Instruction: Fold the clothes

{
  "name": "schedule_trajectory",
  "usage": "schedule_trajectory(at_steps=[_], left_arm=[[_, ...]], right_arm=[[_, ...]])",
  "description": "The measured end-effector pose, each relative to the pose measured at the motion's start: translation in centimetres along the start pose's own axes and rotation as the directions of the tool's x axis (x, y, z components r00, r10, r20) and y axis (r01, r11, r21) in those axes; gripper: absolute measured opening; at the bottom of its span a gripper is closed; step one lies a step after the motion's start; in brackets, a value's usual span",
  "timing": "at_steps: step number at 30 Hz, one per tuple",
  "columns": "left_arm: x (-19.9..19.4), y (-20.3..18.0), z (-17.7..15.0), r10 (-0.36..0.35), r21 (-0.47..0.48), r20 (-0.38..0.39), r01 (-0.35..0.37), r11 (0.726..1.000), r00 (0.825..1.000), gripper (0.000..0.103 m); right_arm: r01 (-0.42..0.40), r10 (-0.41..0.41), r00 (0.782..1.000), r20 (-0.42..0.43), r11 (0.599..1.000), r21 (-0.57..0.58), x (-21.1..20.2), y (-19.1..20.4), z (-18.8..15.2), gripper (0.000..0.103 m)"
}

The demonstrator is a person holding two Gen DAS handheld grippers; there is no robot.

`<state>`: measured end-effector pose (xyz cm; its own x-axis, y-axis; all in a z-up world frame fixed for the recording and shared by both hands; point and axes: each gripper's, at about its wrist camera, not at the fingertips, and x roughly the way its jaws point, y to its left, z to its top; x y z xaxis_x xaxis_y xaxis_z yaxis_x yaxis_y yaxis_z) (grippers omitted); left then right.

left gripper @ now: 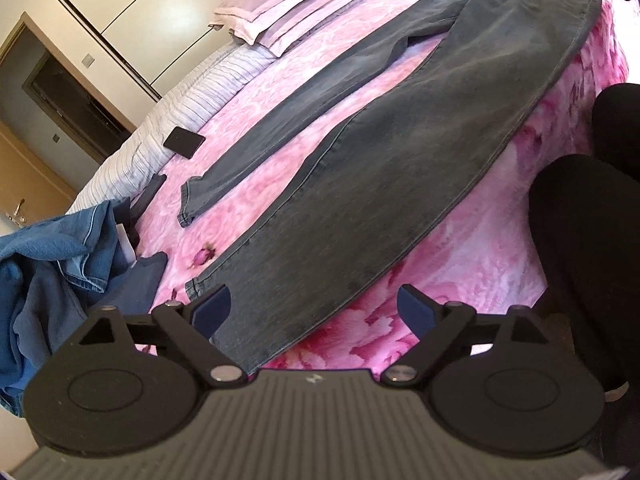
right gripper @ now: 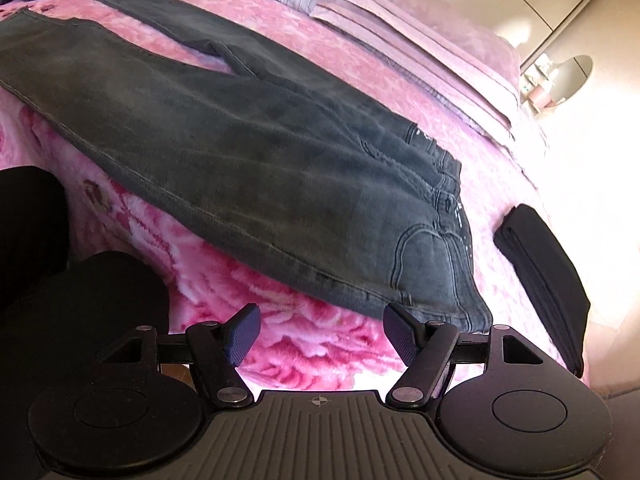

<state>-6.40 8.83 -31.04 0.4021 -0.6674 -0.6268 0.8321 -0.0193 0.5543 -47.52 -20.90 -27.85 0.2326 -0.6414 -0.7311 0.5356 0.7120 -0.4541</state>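
A pair of dark grey jeans [left gripper: 400,140] lies spread flat on the pink floral blanket [left gripper: 460,264], legs apart. In the left wrist view the near leg's hem end lies just under and between my left gripper's [left gripper: 314,308] fingers, which stand wide open without pressing on it. In the right wrist view the jeans [right gripper: 240,152] run from upper left down to the waistband at lower right. My right gripper [right gripper: 322,332] is open over bare blanket [right gripper: 312,344]. Its right fingertip [right gripper: 400,330] is close to the waistband corner, with nothing between the pads.
A heap of blue clothes [left gripper: 48,264] lies at the left and a flat black object [left gripper: 184,142] by the striped bedding. Pink pillows [left gripper: 288,12] sit at the far side. A folded black garment [right gripper: 548,268] lies right of the waistband. The person's black-clad legs [left gripper: 580,240] stand at the bed's edge.
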Motion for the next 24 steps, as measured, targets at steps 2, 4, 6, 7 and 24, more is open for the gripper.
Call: schedule_trajectory(at_steps=[2,4,6,7,24], left_arm=[[-0.2,-0.2,0.1,0.005,0.007,0.005,-0.005,1.0,1.0,0.089],[-0.3,-0.3,0.1,0.017,0.017,0.014,-0.017,1.0,1.0,0.089],[-0.5,-0.5,0.2,0.026,0.023,0.022,-0.027,0.999,0.999,0.089],[-0.5,-0.6,0.2,0.03,0.026,0.026,-0.031,0.999,0.999,0.089],[0.6,-3.9,-1.7,0.101,0.261,0.035,-0.107,0.96,0.994,0.079]], right_arm=[[0.002,-0.002,1.0,0.011,1.0,-0.012,0.1,-0.1,0.0,0.071],[0.004,-0.003,1.0,0.028,1.0,-0.026,0.2,-0.1,-0.1,0.071],[0.006,-0.003,0.998,0.063,0.999,-0.043,0.2,0.0,-0.2,0.071],[0.006,-0.002,0.997,0.081,0.998,-0.055,0.1,0.0,-0.3,0.071],[-0.005,0.038,0.975,0.219,0.988,-0.151,0.0,0.0,-2.3,0.071]])
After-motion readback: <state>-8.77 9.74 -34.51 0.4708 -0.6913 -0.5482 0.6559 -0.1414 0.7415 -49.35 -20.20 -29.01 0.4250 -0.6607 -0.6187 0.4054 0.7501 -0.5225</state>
